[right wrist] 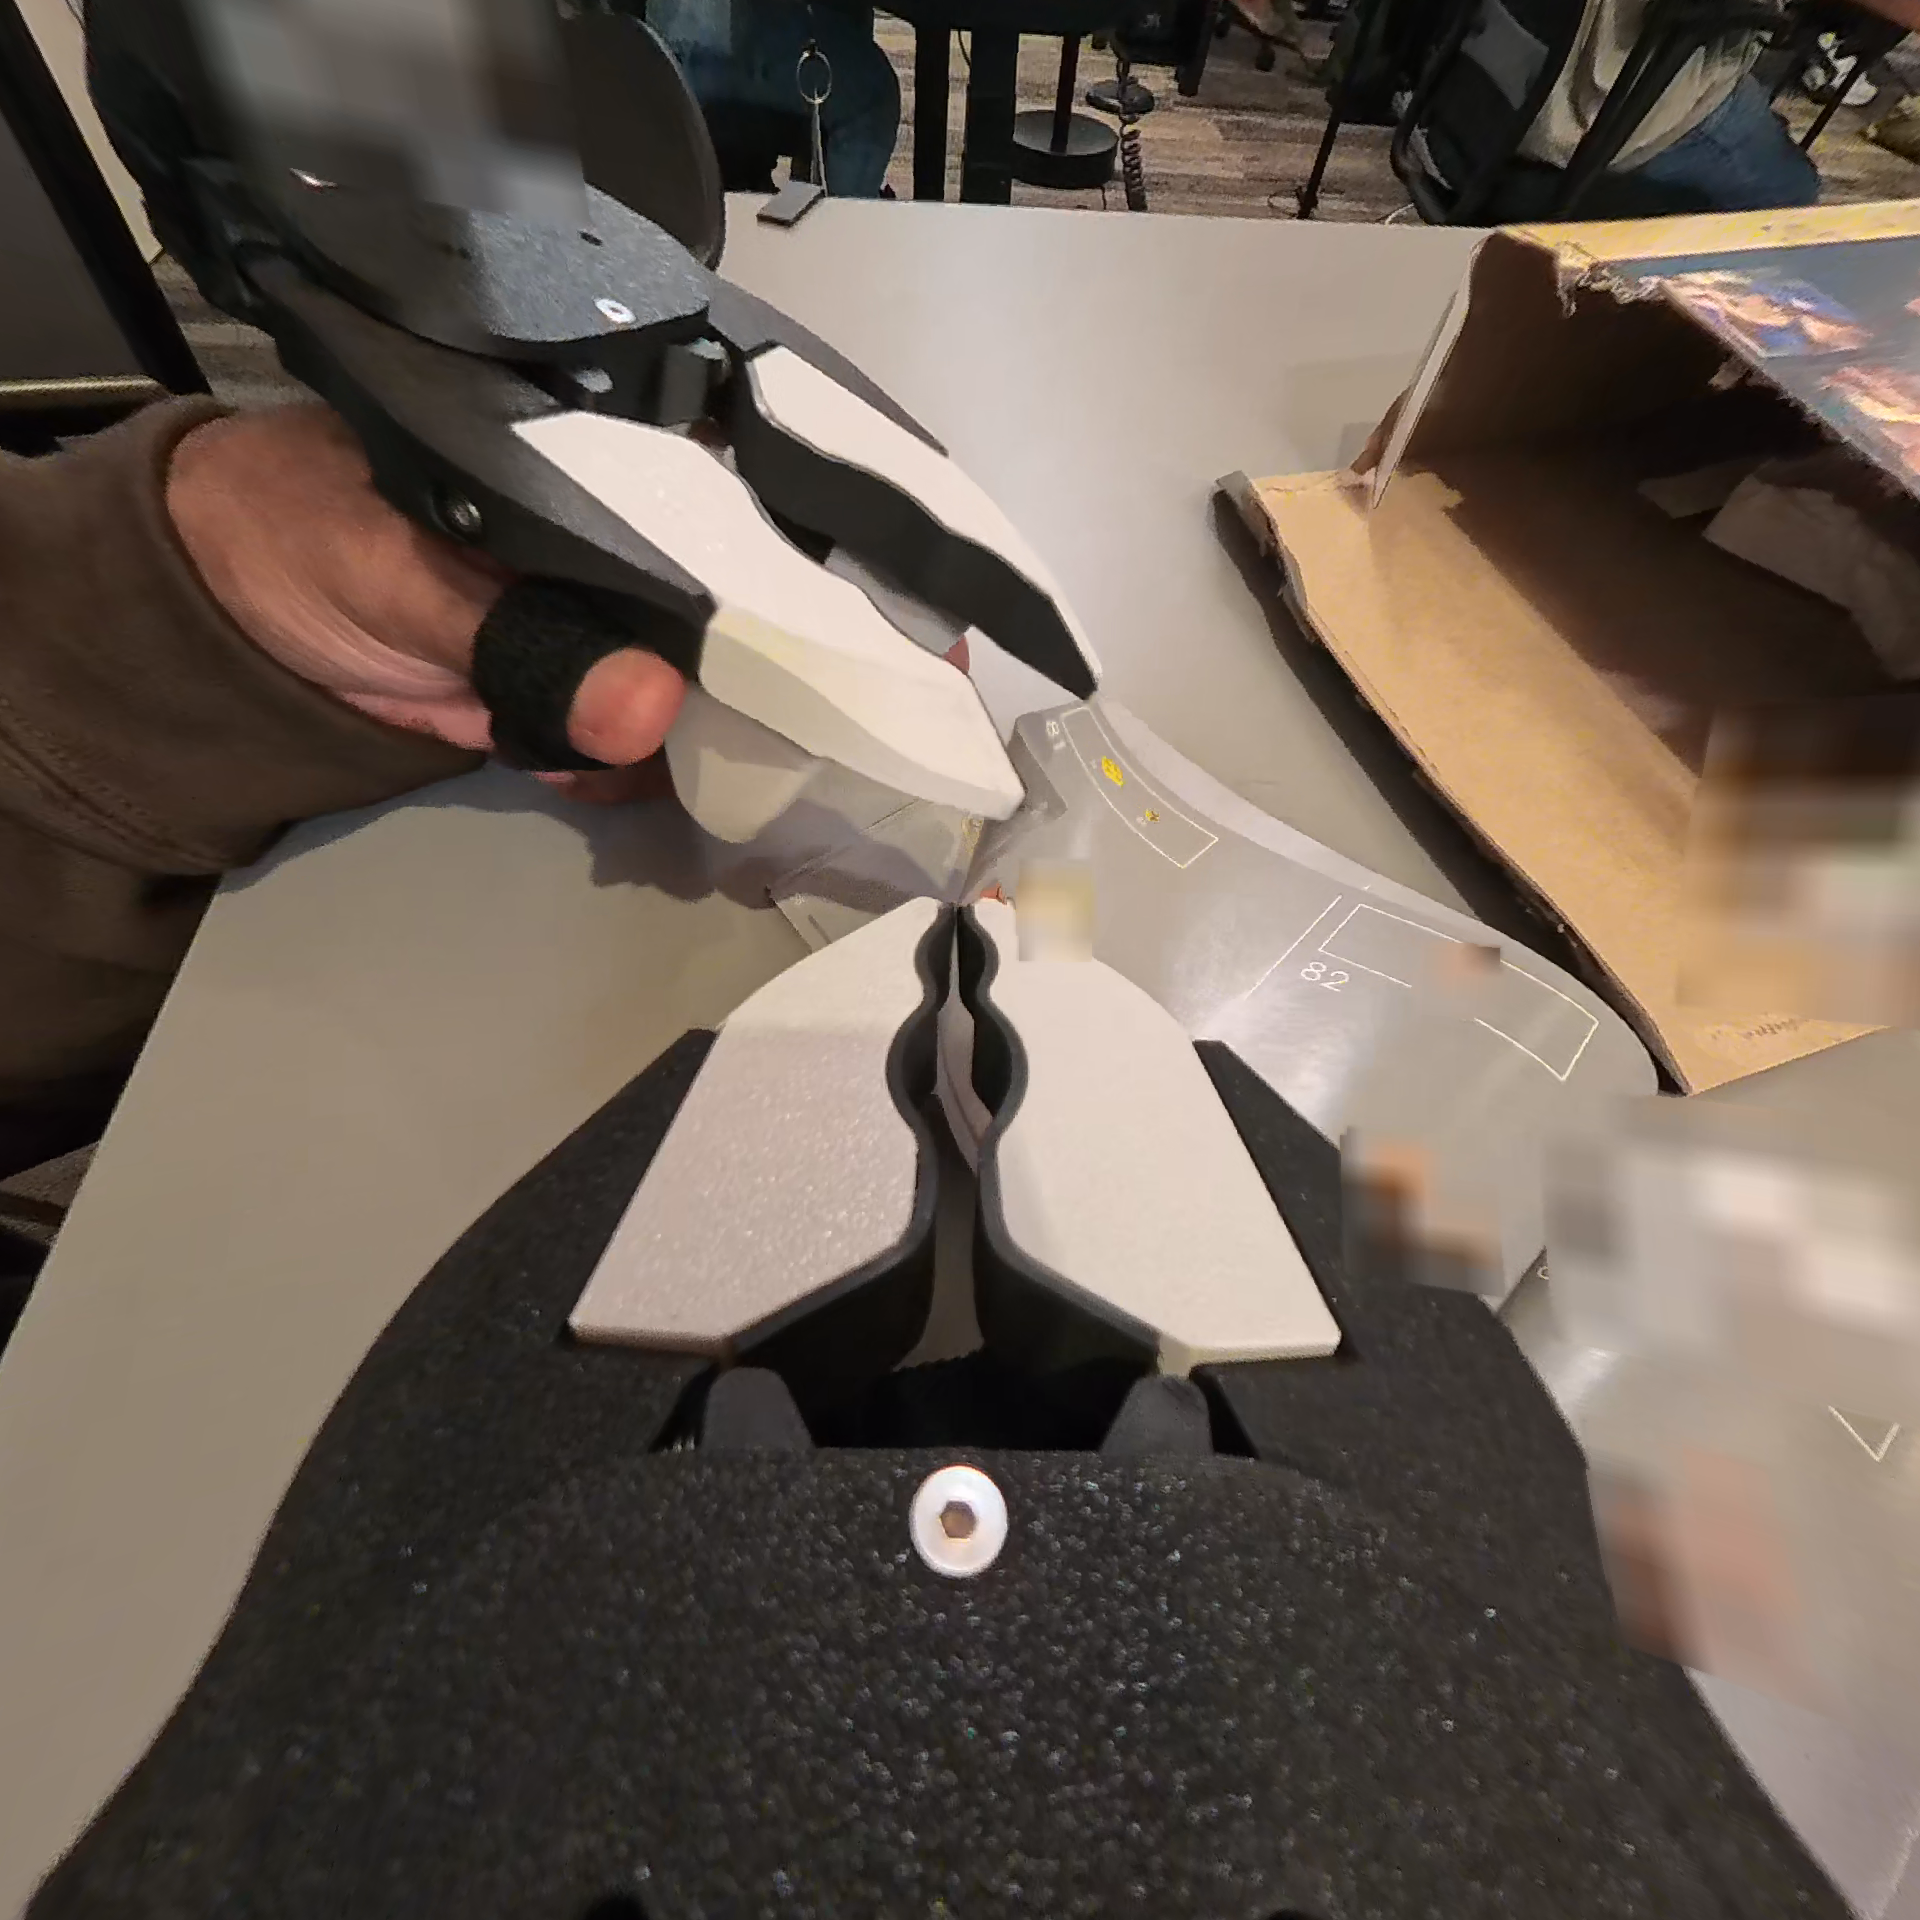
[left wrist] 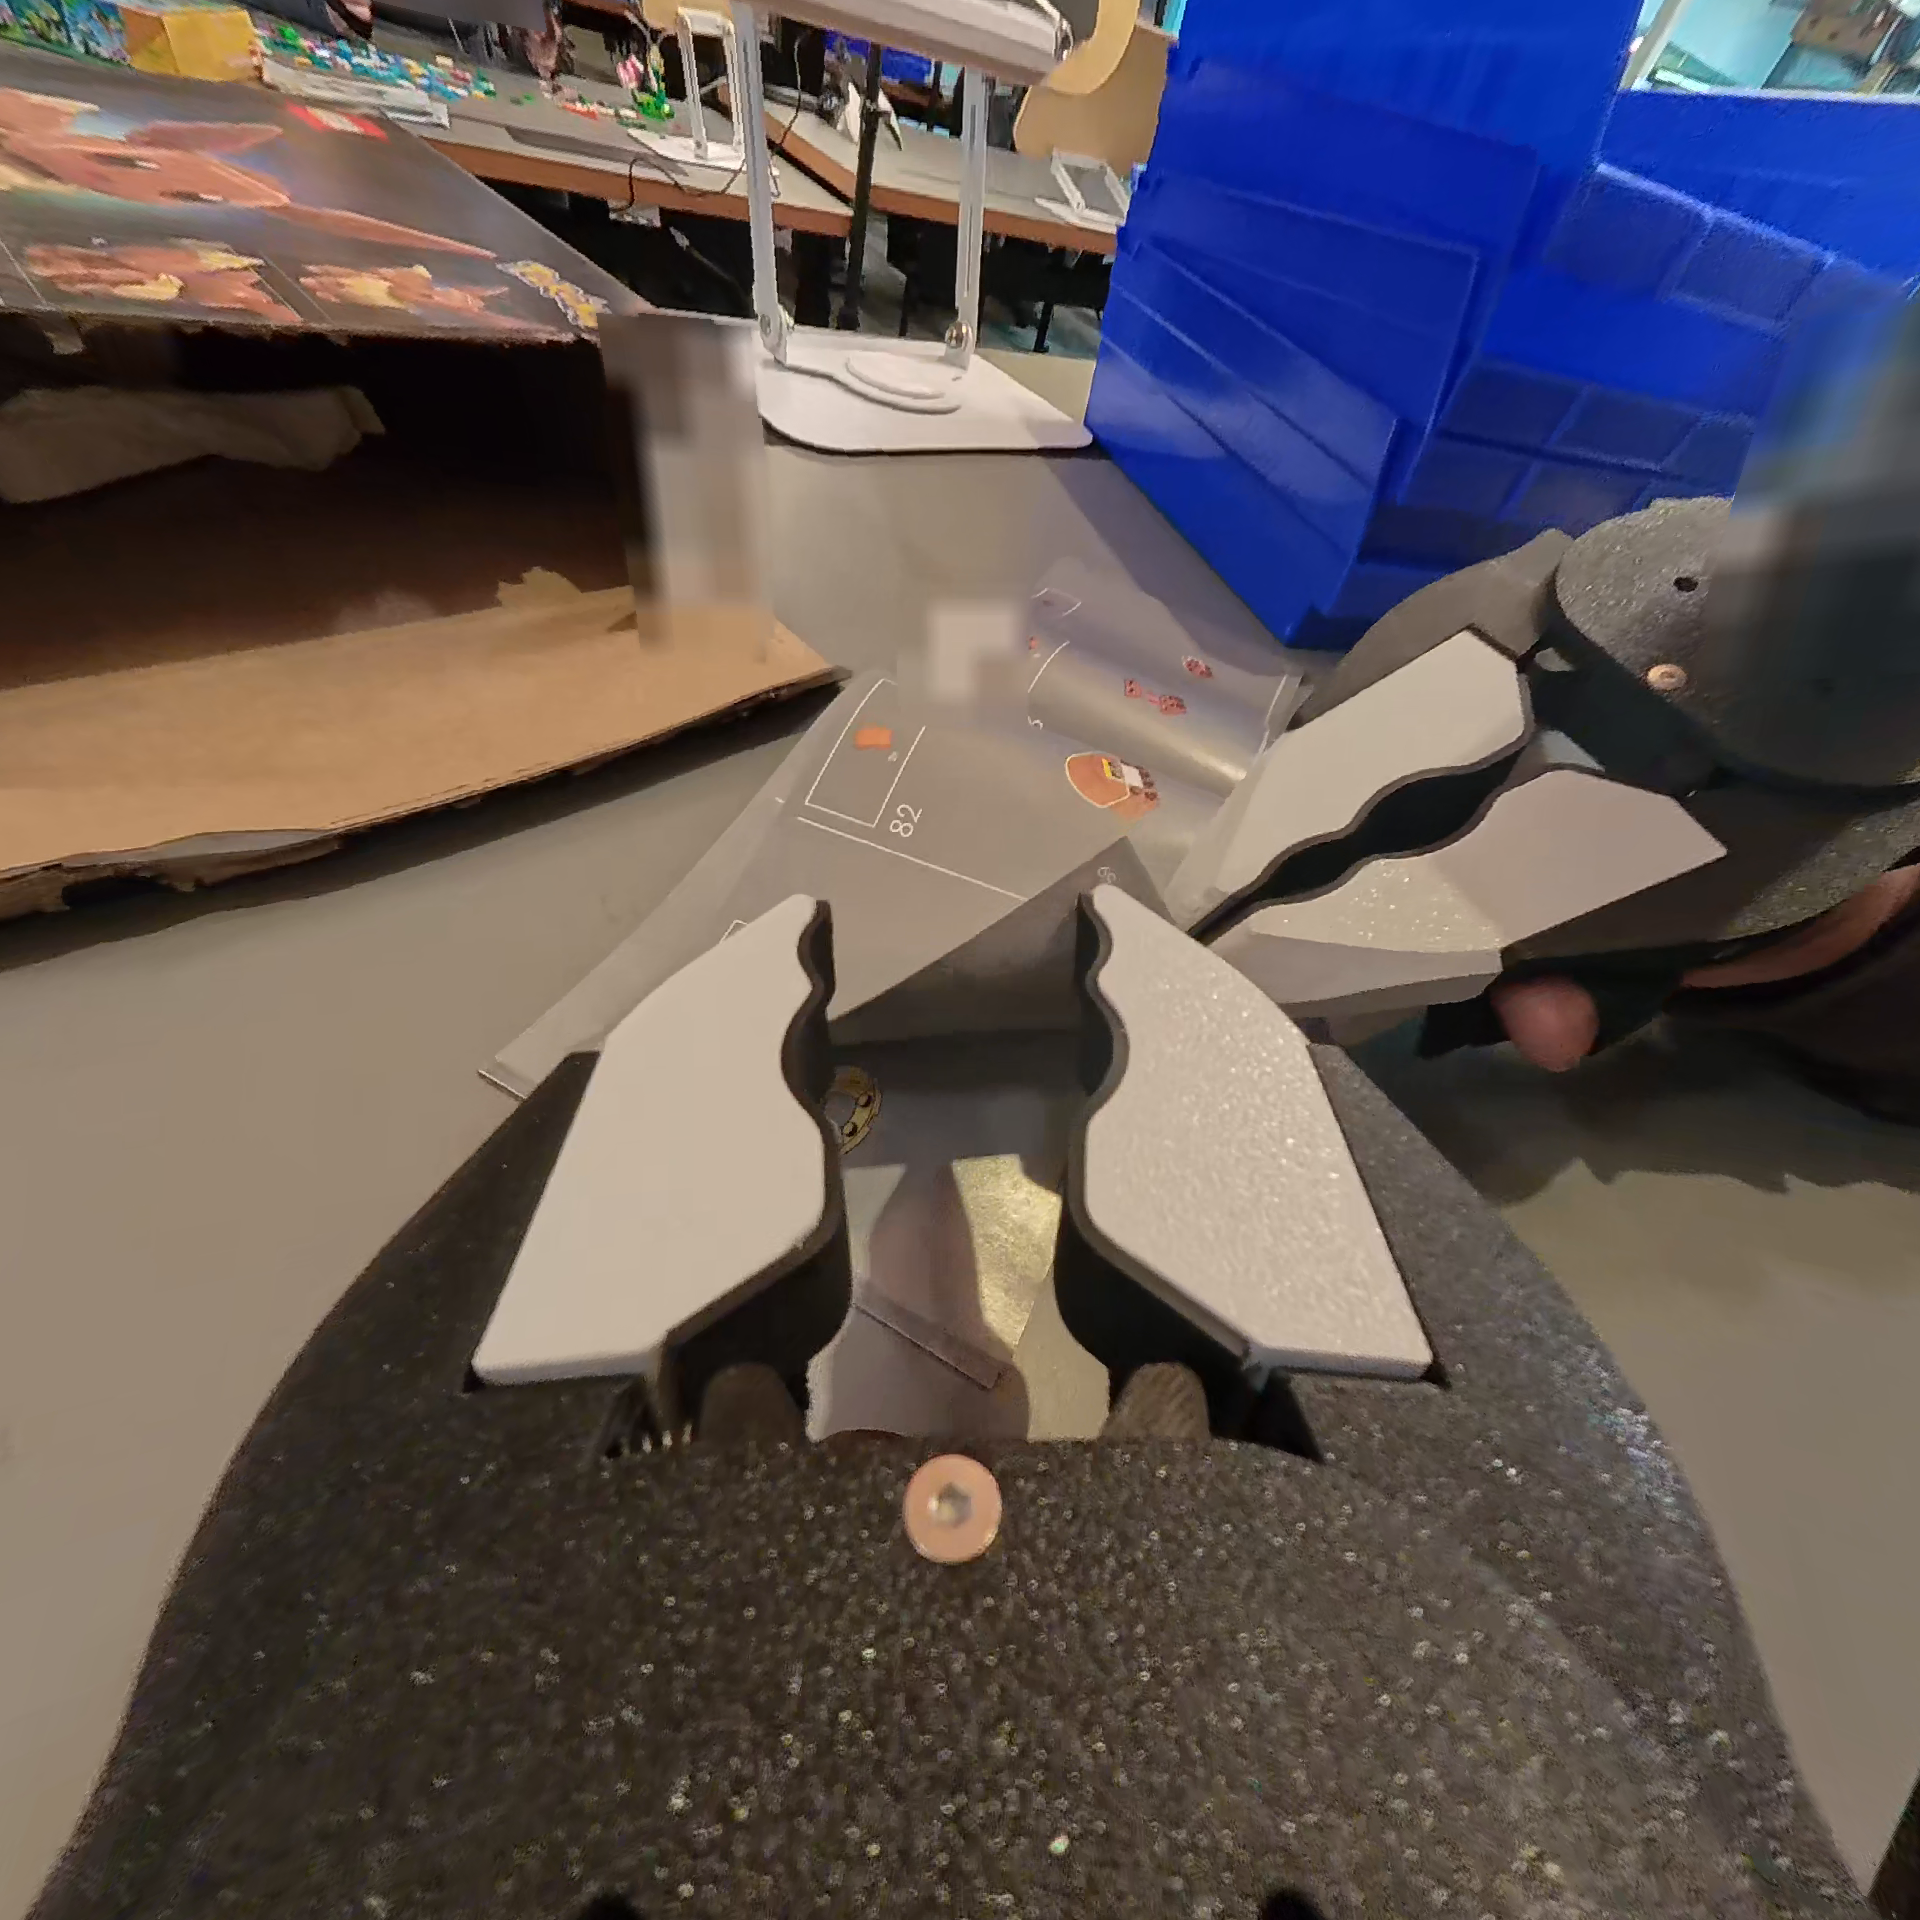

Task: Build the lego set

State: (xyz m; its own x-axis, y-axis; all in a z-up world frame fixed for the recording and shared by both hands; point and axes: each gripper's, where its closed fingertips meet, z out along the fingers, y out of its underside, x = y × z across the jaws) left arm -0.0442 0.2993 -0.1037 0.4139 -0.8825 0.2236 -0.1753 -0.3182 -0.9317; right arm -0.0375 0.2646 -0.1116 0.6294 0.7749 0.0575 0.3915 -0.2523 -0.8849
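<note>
Still only paging through the grey printed instruction booklet [left wrist: 914, 831] lying beside the torn brown cardboard box [left wrist: 343, 717]: right gripper [right wrist: 961, 914] pinching a page, left gripper [left wrist: 951, 966] gaping empty above it. No bricks joined.

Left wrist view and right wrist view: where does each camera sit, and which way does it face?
Left wrist view: on the left hand-held gripper, open, facing the instruction booklet, the torn box and blue bins; the right hand-held gripper enters from its right.
Right wrist view: on the right one, pinching a booklet page; left hand visible.
Shared: booklet, box, grey table.
</note>
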